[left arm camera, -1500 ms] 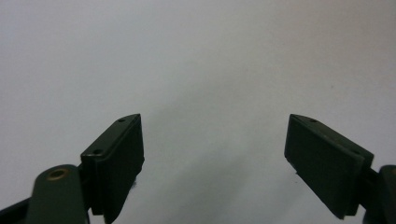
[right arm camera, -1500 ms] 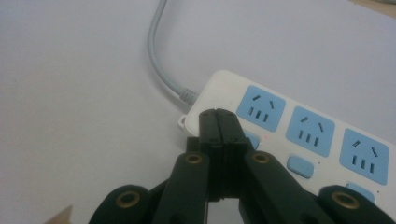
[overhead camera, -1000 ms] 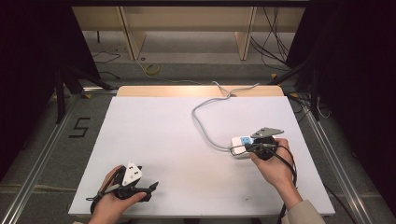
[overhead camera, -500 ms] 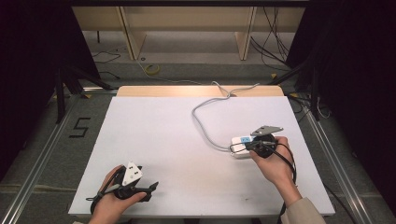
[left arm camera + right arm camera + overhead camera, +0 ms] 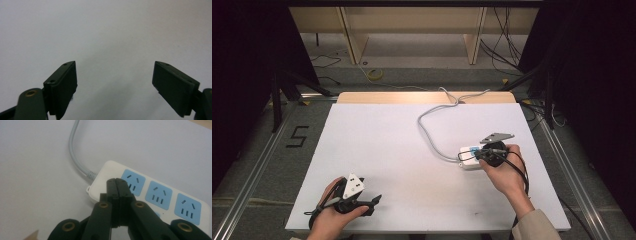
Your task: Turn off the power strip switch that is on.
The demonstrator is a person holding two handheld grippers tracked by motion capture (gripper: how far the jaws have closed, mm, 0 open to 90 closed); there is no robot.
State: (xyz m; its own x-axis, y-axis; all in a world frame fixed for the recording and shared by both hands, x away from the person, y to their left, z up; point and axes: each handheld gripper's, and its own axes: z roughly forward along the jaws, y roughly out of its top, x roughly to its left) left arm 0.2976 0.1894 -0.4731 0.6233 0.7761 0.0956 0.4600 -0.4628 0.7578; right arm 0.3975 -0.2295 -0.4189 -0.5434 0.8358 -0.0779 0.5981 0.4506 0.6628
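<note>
The power strip [image 5: 469,157] lies flat on the white table surface [image 5: 382,145], on its right half, near the person's right hand [image 5: 507,172]. The power strip is white with blue socket faces [image 5: 160,195]; three faces are in full sight in the right gripper view. A grey cable [image 5: 432,132] leaves the strip's end, curves across the table and runs off the far edge.

Right gripper [image 5: 117,185]: the jaws are pressed together with no gap and nothing between them. The closed tips lie over the cable end of the power strip, beside the first blue socket face. Whether the tips touch the housing cannot be told.

Left gripper [image 5: 113,82]: the jaws stand wide apart and hold nothing; bare white table surface lies between and beyond them. In the high view this gripper sits in the person's left hand [image 5: 332,210] at the near left part of the table, well apart from the power strip.
</note>
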